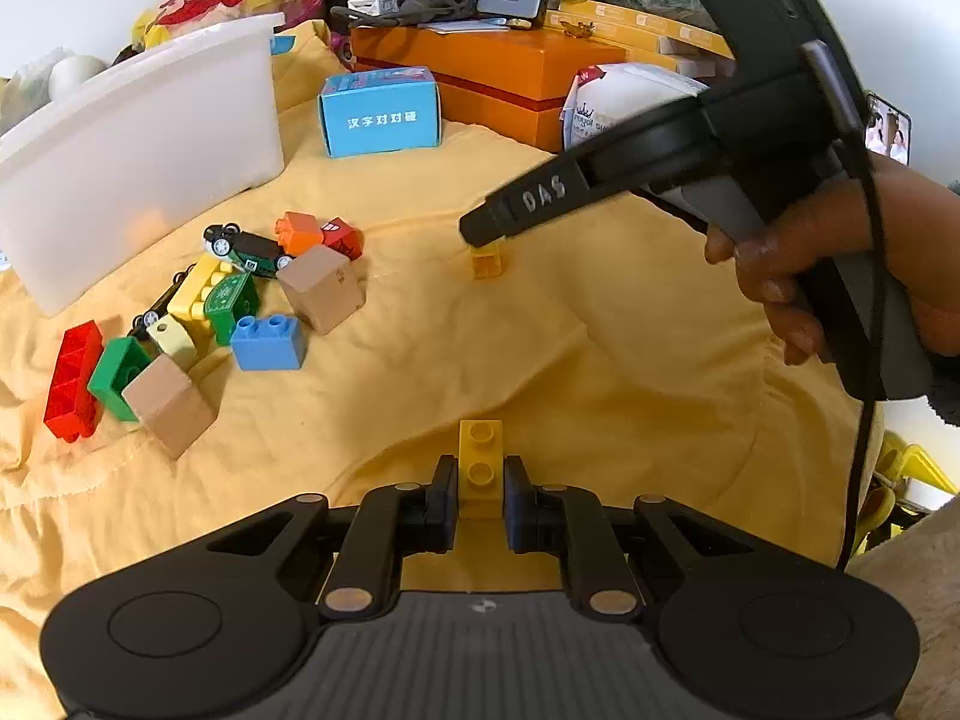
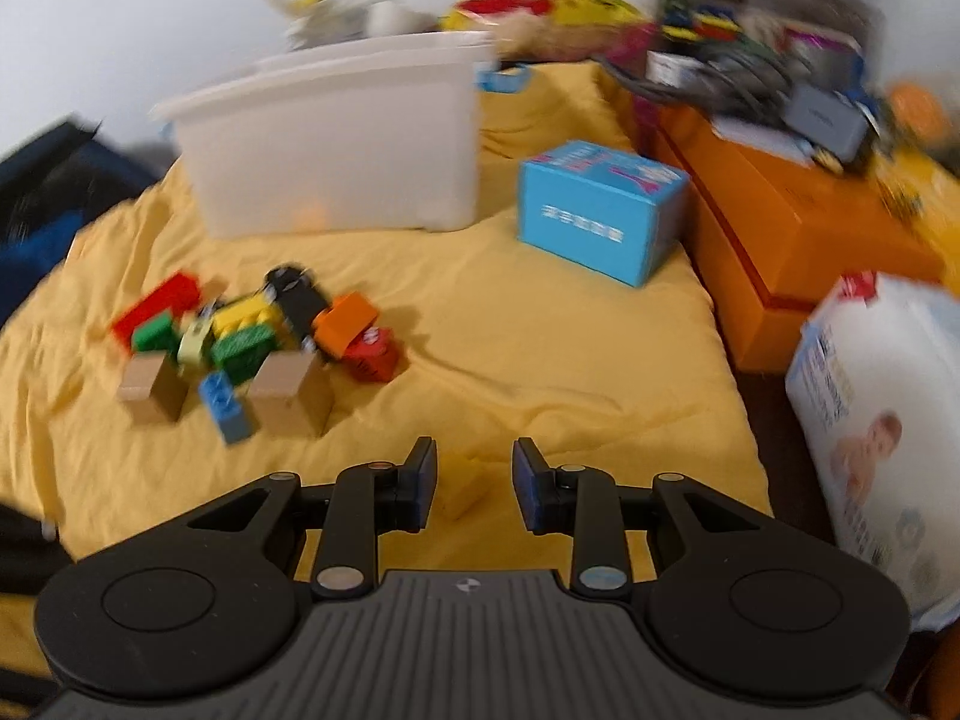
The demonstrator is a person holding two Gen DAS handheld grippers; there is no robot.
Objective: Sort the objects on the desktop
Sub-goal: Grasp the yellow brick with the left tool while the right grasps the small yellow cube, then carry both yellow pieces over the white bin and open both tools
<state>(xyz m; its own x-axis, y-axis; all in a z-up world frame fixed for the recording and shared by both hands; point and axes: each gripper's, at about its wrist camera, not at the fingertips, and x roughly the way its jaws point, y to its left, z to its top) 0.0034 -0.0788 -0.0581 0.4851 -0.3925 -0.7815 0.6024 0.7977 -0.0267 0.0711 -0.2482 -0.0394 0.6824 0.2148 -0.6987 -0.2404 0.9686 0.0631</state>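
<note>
My left gripper (image 1: 479, 489) is shut on a yellow two-stud brick (image 1: 480, 462), held over the yellow cloth. My right gripper (image 2: 474, 483) is open; a small yellow brick (image 2: 462, 486) lies on the cloth between its jaws, untouched. In the left wrist view the right gripper (image 1: 486, 234) hovers just above that small yellow brick (image 1: 487, 261). A pile of toys lies to the left: red brick (image 1: 75, 381), green bricks (image 1: 117, 378), blue brick (image 1: 268, 341), wooden cubes (image 1: 324, 288), orange brick (image 1: 298, 232), toy car (image 1: 243, 247). A white bin (image 1: 144, 150) stands behind the pile.
A blue carton (image 1: 379, 111) and an orange box (image 1: 498, 78) with cables on top stand at the back. A white wipes pack (image 2: 876, 408) sits at the right, off the cloth's edge. The yellow cloth (image 1: 540, 348) is wrinkled. The right wrist view is blurred.
</note>
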